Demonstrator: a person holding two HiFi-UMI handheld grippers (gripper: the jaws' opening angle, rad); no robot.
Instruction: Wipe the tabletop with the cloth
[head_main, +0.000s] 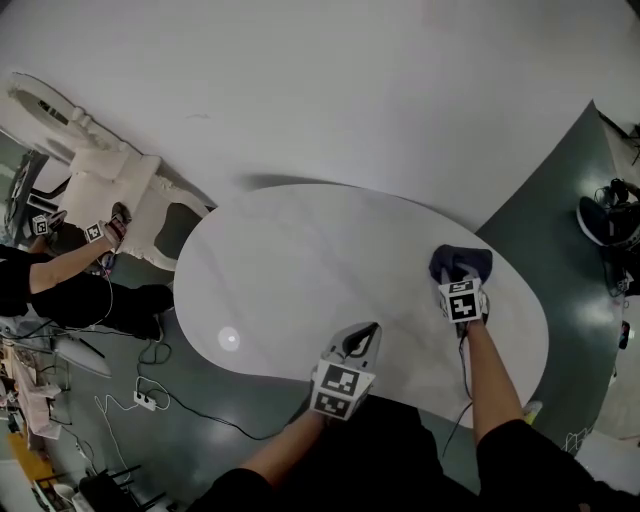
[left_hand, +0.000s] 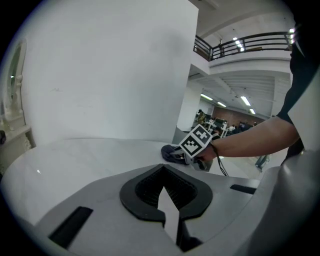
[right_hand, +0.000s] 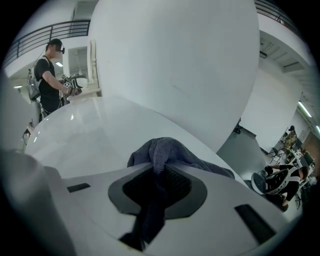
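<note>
Here's the oval white tabletop (head_main: 300, 270), glossy, with a ceiling light reflected as a bright spot near its left end. Over on the right side sits the cloth (head_main: 460, 262), a dark blue-grey bundle bunched up on the surface close to the far right rim. The right gripper (head_main: 461, 280) has it: the jaws are clamped on a fold of the fabric. The right gripper view shows that fold running up between the ribbed pads while the rest spills forward onto the table. The gripper is angled down at the surface, with the person's bare forearm reaching in from the near edge.

The left gripper (head_main: 364, 336) is at the near edge of the table, tips out over the white top and well apart from the cloth. Its jaws are pressed together with nothing between them, just bare table ahead in its own view. Whether it touches the top, I can't tell.

Beyond the table's left end stands a white carved furniture piece (head_main: 120, 190), and a second person (head_main: 60, 285) in dark sleeves is working at it with another marker-cubed gripper. Cables and a power strip (head_main: 145, 398) lie on the dark floor (head_main: 250, 410) below.
</note>
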